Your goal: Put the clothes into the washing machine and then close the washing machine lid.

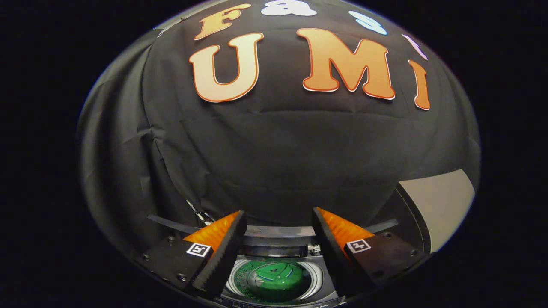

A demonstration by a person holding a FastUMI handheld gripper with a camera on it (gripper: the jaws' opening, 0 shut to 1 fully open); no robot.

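Note:
My gripper [279,220] is open, its two fingers spread wide with nothing between them. Below and between the fingers I look down into the open top of the washing machine [274,239]. Its round drum [314,280] shows a green agitator [276,280] at the bottom. I see no clothes inside the drum from here. The machine's back rim runs just ahead of the fingertips.
The black cloth wall [282,149] of the booth hangs close behind the machine. A pale grey panel [441,201] stands to the right of the right finger. A thin metal rod [199,214] shows beside the left finger.

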